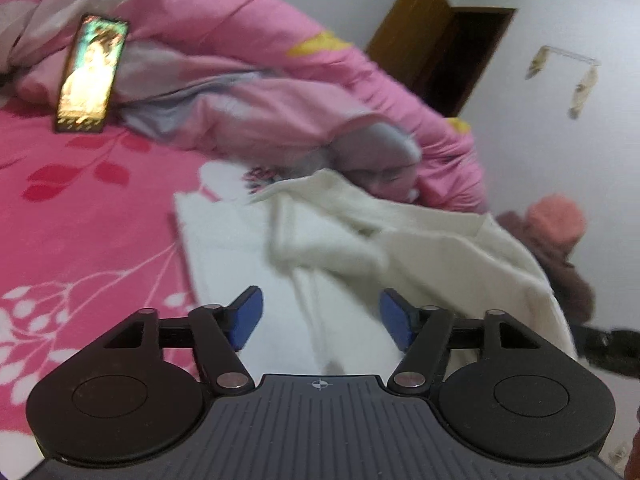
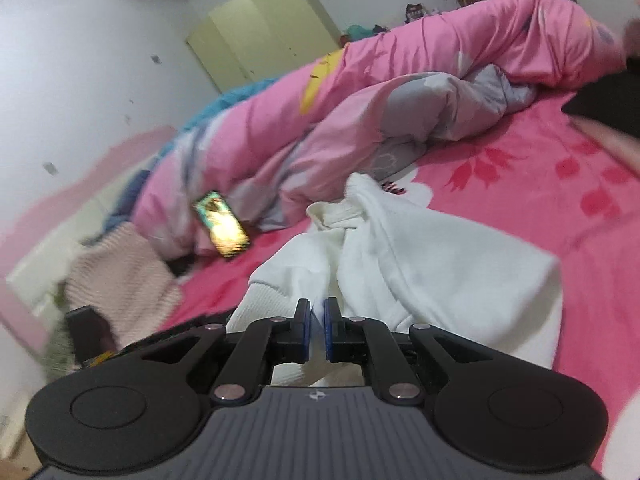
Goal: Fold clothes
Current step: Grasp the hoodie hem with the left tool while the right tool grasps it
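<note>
A white sweatshirt [image 1: 248,248] lies on the pink flowered bedsheet [image 1: 88,216]. My left gripper [image 1: 322,320] hovers open just above it, with its blue pads on either side of a fold and nothing between them. In the right wrist view the sweatshirt [image 2: 432,264] bunches up towards my right gripper [image 2: 318,328]. Its pads are nearly together and pinch an edge of the cloth. The cream part of the garment [image 1: 500,272] rises to the right in the left wrist view, lifted off the bed.
A rumpled pink and grey duvet [image 1: 240,80] fills the far side of the bed, with a lit phone [image 1: 92,76] propped on it. A pink knitted garment [image 2: 120,280] lies at the bed's left end. A person's arm [image 2: 616,140] reaches in at the right.
</note>
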Demonstrator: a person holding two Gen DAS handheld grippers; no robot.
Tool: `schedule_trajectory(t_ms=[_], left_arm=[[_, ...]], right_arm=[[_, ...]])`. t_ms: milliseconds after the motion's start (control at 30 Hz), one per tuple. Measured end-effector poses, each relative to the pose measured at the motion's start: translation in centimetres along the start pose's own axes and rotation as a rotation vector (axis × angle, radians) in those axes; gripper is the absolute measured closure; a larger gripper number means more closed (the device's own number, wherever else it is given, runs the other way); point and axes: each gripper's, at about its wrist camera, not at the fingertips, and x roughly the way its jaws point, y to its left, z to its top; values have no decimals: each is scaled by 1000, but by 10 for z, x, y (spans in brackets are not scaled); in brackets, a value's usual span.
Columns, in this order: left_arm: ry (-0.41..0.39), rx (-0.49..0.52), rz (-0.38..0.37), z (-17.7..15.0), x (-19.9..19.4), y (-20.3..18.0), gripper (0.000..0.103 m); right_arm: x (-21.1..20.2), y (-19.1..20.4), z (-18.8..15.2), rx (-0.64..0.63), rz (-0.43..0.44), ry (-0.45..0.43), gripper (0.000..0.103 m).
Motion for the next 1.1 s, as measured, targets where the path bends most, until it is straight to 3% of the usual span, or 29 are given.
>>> schedule_trajectory(t_ms=[167, 300, 367, 467, 600, 700, 800, 867, 967, 1033, 1100], left_arm=[[36, -25, -120, 0, 0, -14, 24], [80, -5, -127, -6, 8, -27, 24], [120, 46, -71, -13, 19, -35, 25], [155, 140, 10, -23, 32, -47, 26], [175, 246, 93, -32, 39, -56, 26], [180, 288, 141, -37, 38, -61, 28], [185, 323, 176, -40, 39, -66, 29], [189, 337, 187, -41, 39, -68, 30], [193, 346, 191, -40, 41, -68, 30], [193, 355, 196, -41, 41, -69, 30], [191, 366, 204, -43, 41, -71, 30]], right_arm=[[-25, -14, -27, 50, 53, 28, 96], [-17, -20, -47, 11, -1, 148, 95], [-12, -20, -49, -25, -15, 214, 95], [-28, -10, -34, -117, 3, 130, 91], [-36, 1, -2, -235, -52, -71, 53], [-2, 5, 22, -301, -127, -124, 52], [44, -3, 32, -225, -109, -56, 52], [75, -10, 36, -176, -90, 0, 54], [88, -15, 32, -165, -103, 10, 80], [76, -22, 35, -118, -99, -37, 98], [63, -33, 37, -64, -92, -79, 99]])
